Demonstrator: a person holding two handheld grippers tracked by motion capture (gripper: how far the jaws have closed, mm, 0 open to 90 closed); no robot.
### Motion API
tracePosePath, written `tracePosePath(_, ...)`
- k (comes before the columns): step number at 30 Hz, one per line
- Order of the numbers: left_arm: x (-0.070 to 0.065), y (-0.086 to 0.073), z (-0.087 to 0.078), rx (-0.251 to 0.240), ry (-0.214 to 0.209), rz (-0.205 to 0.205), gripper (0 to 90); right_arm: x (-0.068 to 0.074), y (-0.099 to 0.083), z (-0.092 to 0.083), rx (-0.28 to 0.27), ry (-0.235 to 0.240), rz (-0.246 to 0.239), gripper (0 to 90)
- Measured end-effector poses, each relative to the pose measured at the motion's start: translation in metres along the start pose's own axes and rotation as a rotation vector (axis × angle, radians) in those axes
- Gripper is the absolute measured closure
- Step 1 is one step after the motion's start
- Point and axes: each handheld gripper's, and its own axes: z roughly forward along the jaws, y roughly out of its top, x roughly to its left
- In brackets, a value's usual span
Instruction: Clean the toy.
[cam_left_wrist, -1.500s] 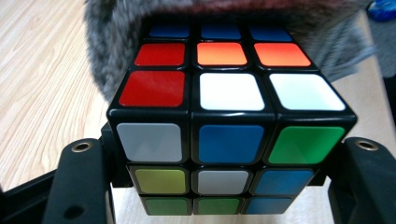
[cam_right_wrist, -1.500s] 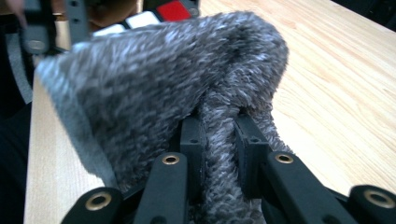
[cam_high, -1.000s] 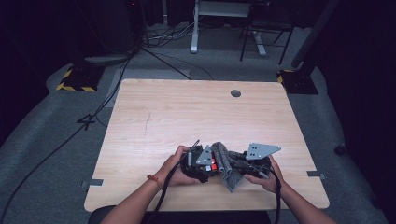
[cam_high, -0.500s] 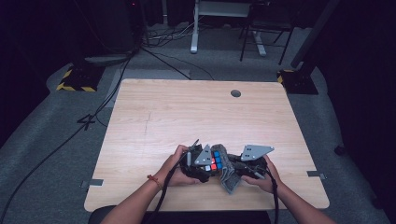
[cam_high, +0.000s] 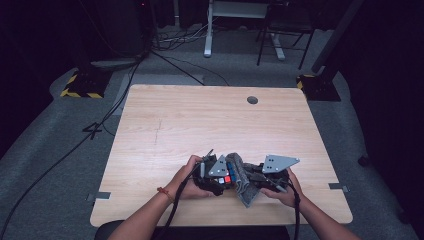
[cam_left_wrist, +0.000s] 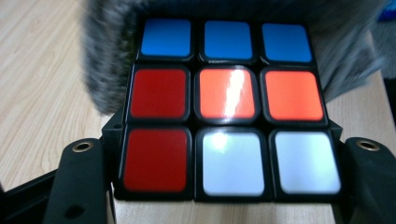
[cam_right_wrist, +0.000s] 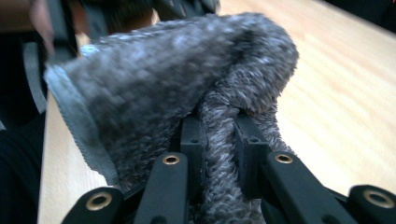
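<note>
Left gripper (cam_high: 216, 176) first: its jaws are clamped on a puzzle cube (cam_left_wrist: 224, 105), one black jaw on each side of the bottom layer, and the face turned toward that gripper's camera reads blue along the top row, red and orange across the middle, red and white below. That's a firm side grip, and it looks chosen to present the cube steadily so the other tool can work on it.

Over to the right gripper (cam_right_wrist: 219, 135): its jaws are pinched together on a fold of grey fluffy cloth (cam_right_wrist: 187, 79), the pile bunched between the two pads and the rest of the cloth billowing out in front. Pinching a fold like that makes a soft pad of the loose part, which suits wiping.

From the high view the two tools meet tip to tip, the cloth (cam_high: 242, 179) lying against the cube (cam_high: 226, 178) between them, and in the left gripper view the grey pile crowds around the cube's top and sides. So my read is a cube being wiped down, one hand holding, one hand rubbing.

All of this sits close to the near edge of the wooden table (cam_high: 200, 125), somewhat toward its right corner, with the person's forearms coming in from below. The far half of the table lies bare apart from a small round cable port (cam_high: 252, 100) near the far edge.
</note>
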Motion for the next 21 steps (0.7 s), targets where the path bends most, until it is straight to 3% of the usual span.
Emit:
tracePosePath(2, -0.001, 0.0, 0.003, 0.014, -0.002, 0.008, 33.0, 0.002, 0.003, -0.003, -0.025, 0.009, -0.002, 77.1)
tracePosePath(8, -0.003, 0.0, 0.003, 0.016, 0.004, 0.015, 33.1, 0.003, 0.003, 0.0, -0.014, 0.008, -0.005, 77.2)
tracePosePath(13, -0.003, 0.002, -0.003, -0.014, 0.009, 0.018, 33.2, -0.003, -0.005, 0.007, 0.046, -0.008, 0.033, 77.2)
tracePosePath(16, -0.003, 0.003, -0.005, -0.029, 0.009, 0.022, 33.3, -0.005, -0.01, 0.013, 0.1, -0.02, 0.026, 77.2)
tracePosePath(21, -0.002, 0.004, -0.01, -0.051, 0.009, 0.015, 33.3, -0.007, -0.017, 0.018, 0.13, -0.009, 0.042, 77.1)
